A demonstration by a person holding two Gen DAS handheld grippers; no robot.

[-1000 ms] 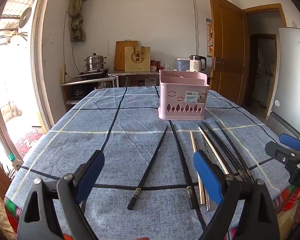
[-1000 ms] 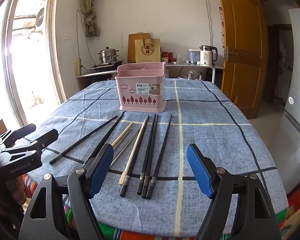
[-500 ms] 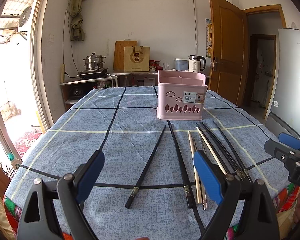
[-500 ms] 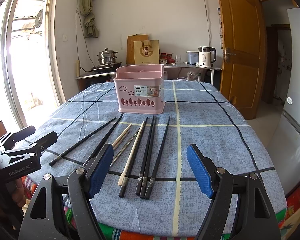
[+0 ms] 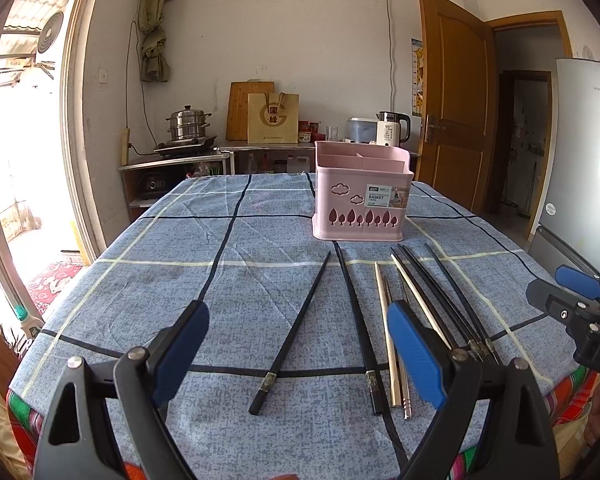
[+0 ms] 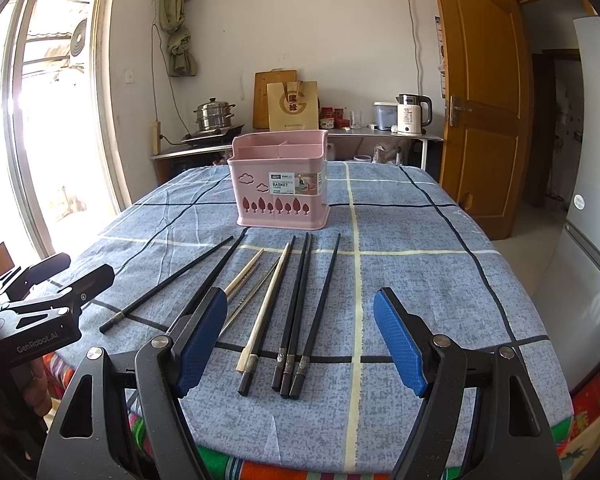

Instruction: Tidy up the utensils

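You have not put anything away yet. The pink basket (image 6: 281, 192) stands empty at the middle of the surface (image 6: 420, 264), as far as its top shows. All the chopsticks lie flat on the blue checked cloth in front of it. Your left gripper (image 5: 296, 354) has its jaws wide, and nothing is in them. Your right gripper (image 6: 298, 344) is the same, wide and empty.

The basket is smooth plastic with little tree and cloud holes. Most sticks are long, thin and black (image 6: 324, 308), with shiny metal bands near the thick end. A pale wooden one (image 6: 266, 304) lies among them. They look slippery, so I think you must pinch them firmly.
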